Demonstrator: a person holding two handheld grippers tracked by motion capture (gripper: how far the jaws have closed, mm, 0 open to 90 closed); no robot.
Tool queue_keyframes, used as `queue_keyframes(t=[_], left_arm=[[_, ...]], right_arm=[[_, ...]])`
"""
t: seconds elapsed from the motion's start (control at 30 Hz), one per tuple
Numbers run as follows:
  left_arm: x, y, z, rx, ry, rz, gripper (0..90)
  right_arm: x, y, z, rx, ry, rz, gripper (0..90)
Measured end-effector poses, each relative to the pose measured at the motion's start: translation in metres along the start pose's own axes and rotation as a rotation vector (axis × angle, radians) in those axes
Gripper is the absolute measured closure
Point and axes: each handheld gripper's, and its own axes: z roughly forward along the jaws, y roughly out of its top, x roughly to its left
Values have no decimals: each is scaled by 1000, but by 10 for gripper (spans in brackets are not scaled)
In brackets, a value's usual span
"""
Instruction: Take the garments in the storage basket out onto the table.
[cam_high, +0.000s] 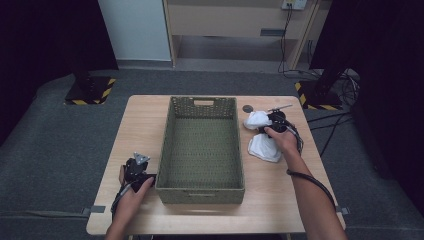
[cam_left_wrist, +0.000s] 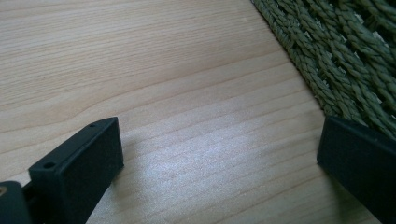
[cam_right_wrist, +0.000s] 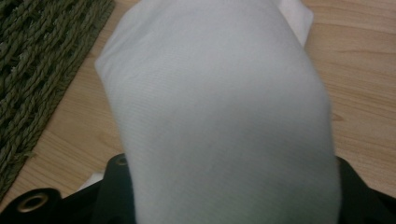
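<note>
Right hand-held gripper (cam_high: 272, 121): I have it over the right side of the tabletop (cam_high: 140, 130), near the far edge, with my hand wrapped round its body.
Its grip: the white cloth (cam_right_wrist: 219, 116) bulges up between the two black jaws in the right gripper view; the jaws sit against both flanks of the cloth, so I read it as grasping the cloth, though the contact itself is hidden under the fabric.
White cloth, place: it lies on the tabletop just right of the basket (cam_high: 202, 145), apart from the basket wall; in the high view one bunch (cam_high: 256, 120) pokes out to the left of the hand-held gripper and a flatter fold (cam_high: 264, 146) lies nearer me, under my wrist.
Left hand-held gripper (cam_high: 137, 172): I hold it on the left side of the tabletop, just beside the near left corner of the basket.
Its grip: released; in the left gripper view the jaws stand wide apart with bare wood between them, and the basket's weave runs past the right jaw.
Basket: green woven, rectangular, in the middle of the tabletop.
</note>
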Motion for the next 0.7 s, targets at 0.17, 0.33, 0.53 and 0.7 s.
queue_keyframes(t=[0.17,0.33,0.53,0.7], left_arm=[[0,0,0,0,0,0,0],[0,0,0,0,0,0,0],[0,0,0,0,0,0,0],[0,0,0,0,0,0,0]], right_arm=[[-2,3,0,27,-3,26,261],[-2,8,-5,17,-7,27,94],[2,14,-25,-14,2,19,29],[4,20,-47,-68,-7,10,25]])
